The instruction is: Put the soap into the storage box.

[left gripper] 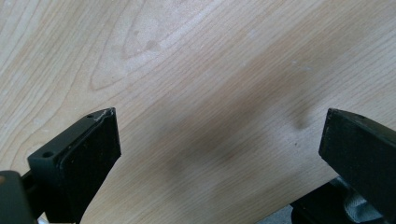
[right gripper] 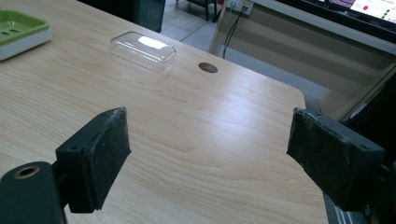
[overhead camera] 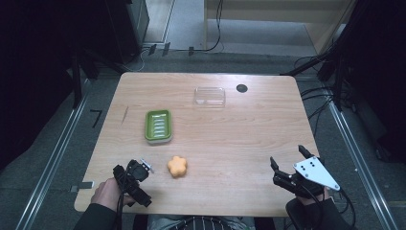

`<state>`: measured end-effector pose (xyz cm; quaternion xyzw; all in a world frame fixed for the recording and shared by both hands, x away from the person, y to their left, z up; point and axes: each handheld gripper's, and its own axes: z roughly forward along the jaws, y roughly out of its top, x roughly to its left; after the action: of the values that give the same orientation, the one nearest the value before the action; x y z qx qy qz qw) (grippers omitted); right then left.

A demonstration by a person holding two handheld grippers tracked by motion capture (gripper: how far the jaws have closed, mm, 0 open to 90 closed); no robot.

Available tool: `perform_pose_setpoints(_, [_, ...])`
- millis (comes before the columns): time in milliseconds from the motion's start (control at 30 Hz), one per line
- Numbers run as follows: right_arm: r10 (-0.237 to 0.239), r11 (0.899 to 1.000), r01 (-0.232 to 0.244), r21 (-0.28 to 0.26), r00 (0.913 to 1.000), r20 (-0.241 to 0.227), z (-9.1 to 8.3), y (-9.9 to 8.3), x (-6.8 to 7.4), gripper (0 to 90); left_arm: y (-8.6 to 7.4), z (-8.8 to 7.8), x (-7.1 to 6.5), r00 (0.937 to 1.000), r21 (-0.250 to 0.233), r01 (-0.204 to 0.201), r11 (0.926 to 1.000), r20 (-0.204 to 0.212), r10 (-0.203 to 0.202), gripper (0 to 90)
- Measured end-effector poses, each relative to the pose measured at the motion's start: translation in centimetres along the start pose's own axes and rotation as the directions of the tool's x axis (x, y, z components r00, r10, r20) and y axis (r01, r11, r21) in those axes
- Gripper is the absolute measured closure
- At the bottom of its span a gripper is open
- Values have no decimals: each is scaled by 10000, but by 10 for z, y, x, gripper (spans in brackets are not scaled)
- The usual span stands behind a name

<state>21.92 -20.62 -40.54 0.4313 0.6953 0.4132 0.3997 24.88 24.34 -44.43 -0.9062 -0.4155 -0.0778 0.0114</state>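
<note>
An orange flower-shaped piece (overhead camera: 177, 166) lies on the wooden table (overhead camera: 225, 134) near the front. Just left of it my left gripper (overhead camera: 135, 179) is tipped down at the bare wood, its jaws wide apart with nothing between them (left gripper: 219, 135). A green ribbed soap dish (overhead camera: 158, 125) sits behind the orange piece, and its corner shows in the right gripper view (right gripper: 21, 30). A clear plastic lid (overhead camera: 209, 96) lies farther back (right gripper: 142, 50). My right gripper (overhead camera: 287, 155) hovers open at the front right corner, pointing across the table (right gripper: 210, 140).
A dark round hole (overhead camera: 242, 88) marks the table's back right (right gripper: 208, 67). The right edge of the table (right gripper: 313, 140) runs close to my right gripper. Cables (overhead camera: 316, 103) and dark stands surround the table on the floor.
</note>
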Motion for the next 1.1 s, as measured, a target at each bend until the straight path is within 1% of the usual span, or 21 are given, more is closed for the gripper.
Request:
perform_pose_setpoints(167, [-8,10000,8,20,10000,-10,0,0,1,134,0,0,0,9999,-47,-9,10000,135,10,0])
perform_pose_setpoints(300, [-32,10000,33,29,10000,-25,1,1,1,134,1,-1,-1,9999,-30,-47,10000,152,48,0])
perform_pose_setpoints(367, [-17,10000,17,10,10000,-45,1,1,1,133,1,-2,-2,9997,-66,-38,10000,240,39,0])
perform_pose_setpoints(467, [-19,10000,19,-10,10000,-49,1,1,1,134,3,-3,-3,9997,-115,-64,9999,221,67,0])
perform_pose_setpoints(533, [4,10000,-4,11,10000,-45,2,1,1,134,5,-5,-3,9996,-242,-75,9997,256,81,0])
perform_pose_setpoints(600, [-28,10000,28,-9,10000,-62,2,1,1,133,6,-6,-3,9996,-222,-52,9997,281,58,0])
perform_pose_setpoints(633, [-42,10000,42,-28,10000,-75,3,1,2,134,7,-6,-3,9995,-237,-104,9997,285,111,0])
perform_pose_setpoints(667, [-37,10000,36,-10,9999,-93,4,2,2,134,8,-7,-3,9995,-248,-60,9997,319,68,0])
perform_pose_setpoints(700, [-35,10000,35,4,9999,-109,4,2,3,134,10,-8,-3,9995,-401,-24,9992,317,37,0])
perform_pose_setpoints(767, [-46,10000,46,-6,9999,-102,4,2,3,134,11,-10,-3,9995,-364,-66,9993,314,78,0])
perform_pose_setpoints(800, [-84,10000,84,7,9999,-129,5,2,3,134,13,-10,-3,9995,-434,-46,9990,300,59,0])
perform_pose_setpoints(933, [-82,10000,82,-6,9999,-136,5,2,3,133,22,-13,-5,9992,-519,-157,9985,353,175,0])
perform_pose_setpoints(1067, [-90,10000,90,0,9998,-152,6,3,4,134,35,-16,-8,9983,-570,-473,9973,325,492,0])
perform_pose_setpoints(1100, [-90,10000,90,0,9998,-152,6,3,4,134,35,-16,-8,9983,-570,-473,9973,325,492,0])
